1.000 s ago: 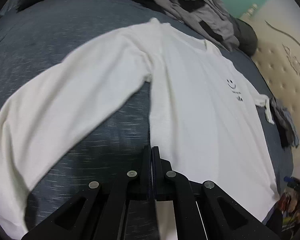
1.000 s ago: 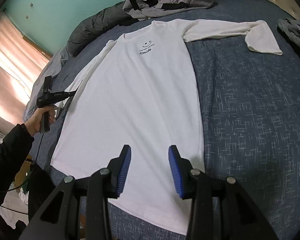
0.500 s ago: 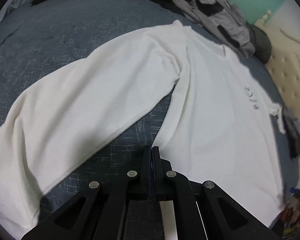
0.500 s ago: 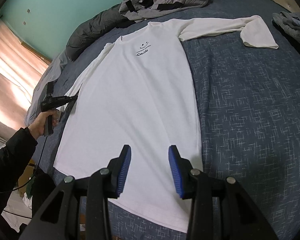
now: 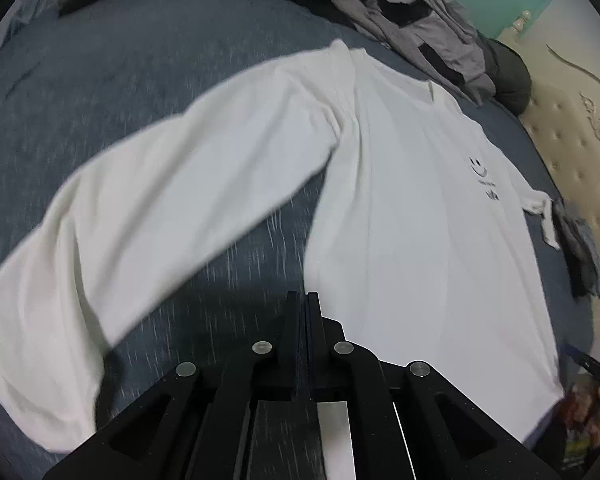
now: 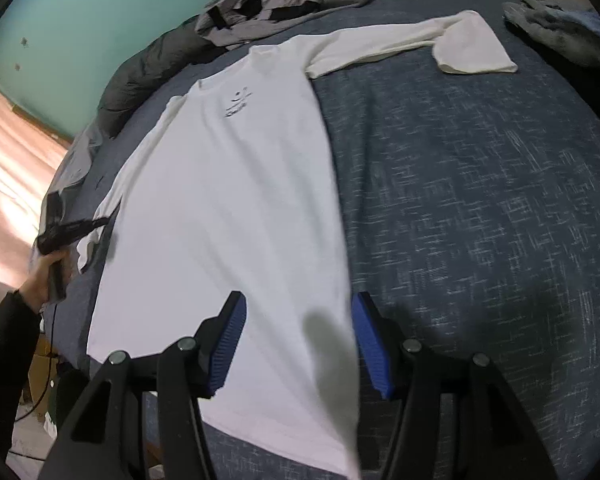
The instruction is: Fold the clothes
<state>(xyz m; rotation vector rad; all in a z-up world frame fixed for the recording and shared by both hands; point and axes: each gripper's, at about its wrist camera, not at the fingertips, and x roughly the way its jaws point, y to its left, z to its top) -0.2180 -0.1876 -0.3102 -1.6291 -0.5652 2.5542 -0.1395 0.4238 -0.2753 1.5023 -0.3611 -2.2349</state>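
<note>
I have the white long-sleeved shirt [image 6: 228, 208] spread flat, print side up, on the blue bedspread [image 6: 480, 220], sleeves splayed out so each can be folded in. My right gripper [image 6: 298, 344] hovers over the shirt's hem corner, its blue-padded jaws opening with nothing between them, likely readying to pinch that edge. My left gripper [image 5: 303, 312] has its jaws pressed together, empty, beside the shirt's other side, near its sleeve [image 5: 148, 216].
</note>
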